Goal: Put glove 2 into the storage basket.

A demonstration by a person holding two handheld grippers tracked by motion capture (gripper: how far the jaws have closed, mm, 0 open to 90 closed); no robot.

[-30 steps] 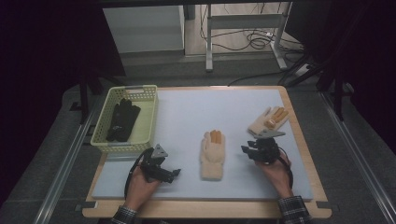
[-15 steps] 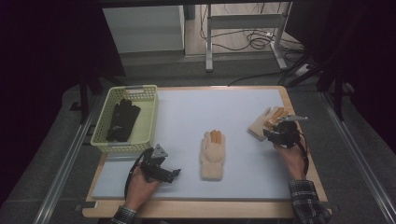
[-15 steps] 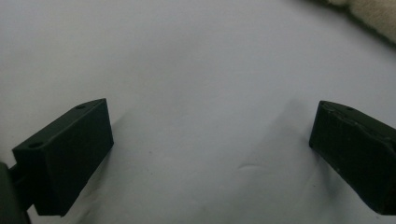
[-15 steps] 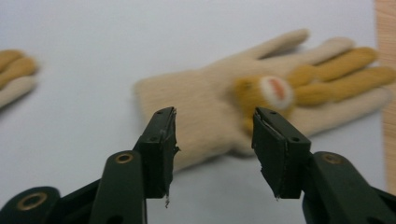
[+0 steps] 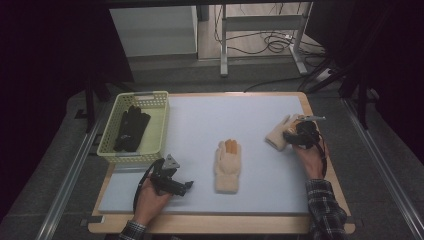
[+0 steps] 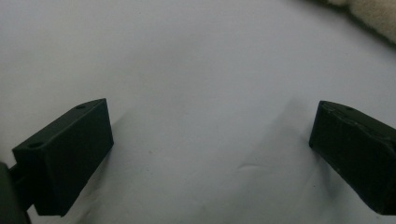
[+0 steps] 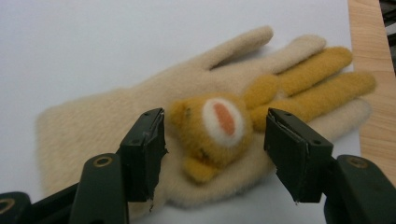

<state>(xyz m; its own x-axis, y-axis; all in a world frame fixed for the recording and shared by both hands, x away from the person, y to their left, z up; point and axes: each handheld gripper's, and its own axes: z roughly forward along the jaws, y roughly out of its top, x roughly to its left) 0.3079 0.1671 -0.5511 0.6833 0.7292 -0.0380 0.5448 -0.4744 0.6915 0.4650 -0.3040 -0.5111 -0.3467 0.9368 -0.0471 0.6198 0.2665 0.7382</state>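
A pale blue mat (image 5: 200, 125) covers the wooden table (image 5: 327, 165); a yellow basket (image 5: 159, 127) at its left edge holds a black glove (image 5: 131, 129). A cream glove (image 5: 228, 165) lies flat mid-mat, well apart from a second cream glove with orange fingers (image 7: 140, 116) near the right edge. Over that glove the right gripper (image 7: 215, 128) hovers, jaws spread either side of its orange bear face (image 7: 217, 126) (contact cannot be told). The left gripper (image 6: 210, 135) rests low over bare mat, jaws wide apart and holding nothing.
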